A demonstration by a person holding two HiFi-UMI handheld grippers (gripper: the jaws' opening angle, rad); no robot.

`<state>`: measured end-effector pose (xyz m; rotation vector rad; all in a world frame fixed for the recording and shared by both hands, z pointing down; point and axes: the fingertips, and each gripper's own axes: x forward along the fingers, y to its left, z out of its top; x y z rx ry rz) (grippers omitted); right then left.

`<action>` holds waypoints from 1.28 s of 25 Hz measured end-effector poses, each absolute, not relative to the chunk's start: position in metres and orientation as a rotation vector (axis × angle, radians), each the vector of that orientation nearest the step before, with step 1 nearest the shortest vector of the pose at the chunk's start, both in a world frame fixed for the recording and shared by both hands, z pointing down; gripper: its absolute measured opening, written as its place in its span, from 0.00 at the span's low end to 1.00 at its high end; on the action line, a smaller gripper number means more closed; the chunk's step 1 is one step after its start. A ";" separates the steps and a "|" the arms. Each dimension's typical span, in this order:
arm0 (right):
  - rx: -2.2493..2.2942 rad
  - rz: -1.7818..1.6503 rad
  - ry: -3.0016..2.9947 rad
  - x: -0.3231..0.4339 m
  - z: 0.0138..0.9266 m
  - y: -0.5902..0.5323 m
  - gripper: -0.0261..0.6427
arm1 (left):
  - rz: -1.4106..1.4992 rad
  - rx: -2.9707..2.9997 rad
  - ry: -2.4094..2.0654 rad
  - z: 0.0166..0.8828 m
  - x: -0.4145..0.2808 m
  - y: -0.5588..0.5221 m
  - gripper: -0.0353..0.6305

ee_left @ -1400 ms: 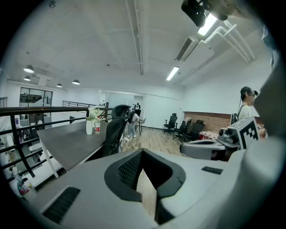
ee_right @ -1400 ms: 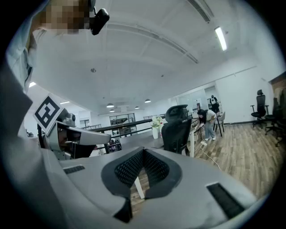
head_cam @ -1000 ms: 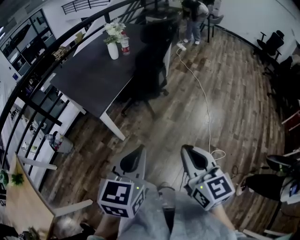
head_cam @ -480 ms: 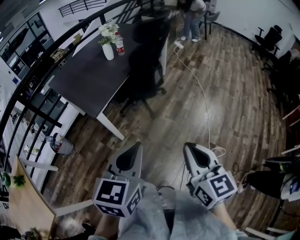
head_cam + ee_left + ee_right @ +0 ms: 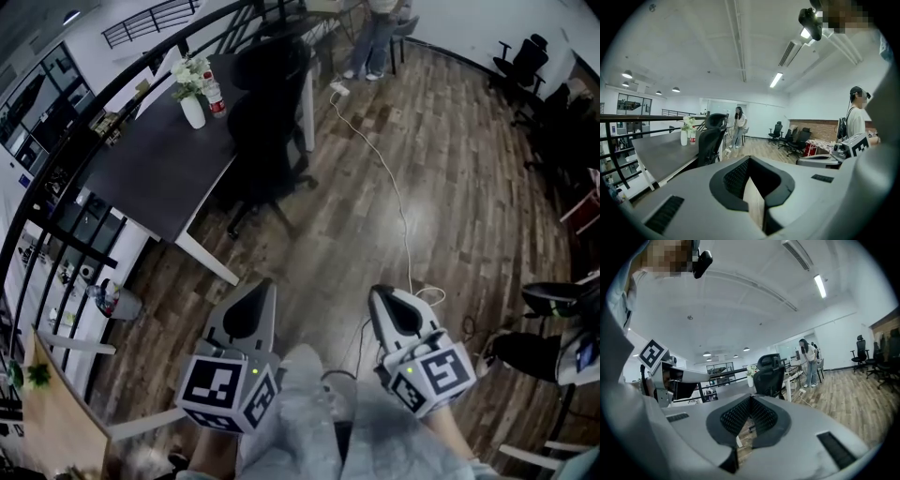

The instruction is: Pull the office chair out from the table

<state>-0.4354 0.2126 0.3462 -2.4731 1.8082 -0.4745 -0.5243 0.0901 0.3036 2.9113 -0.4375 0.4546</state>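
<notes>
Both tongs are clenched on nothing: we hold the left tongs (image 5: 260, 286) and right tongs (image 5: 377, 295) over the wooden floor (image 5: 450, 169), well apart from the office chair (image 5: 267, 122), which stands tucked against the dark surface (image 5: 150, 159).

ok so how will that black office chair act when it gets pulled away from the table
The office chair probably rolls easily, since its spread base sits on smooth wood floor. Pulled high on its tall backrest, it may swivel or tip rather than track straight. The white cable lying nearby could snag the base.
</notes>
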 end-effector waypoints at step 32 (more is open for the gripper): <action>-2.640 -0.473 1.626 -0.170 0.353 0.099 0.04 | 0.411 2.928 -0.152 0.320 -0.232 -0.030 0.07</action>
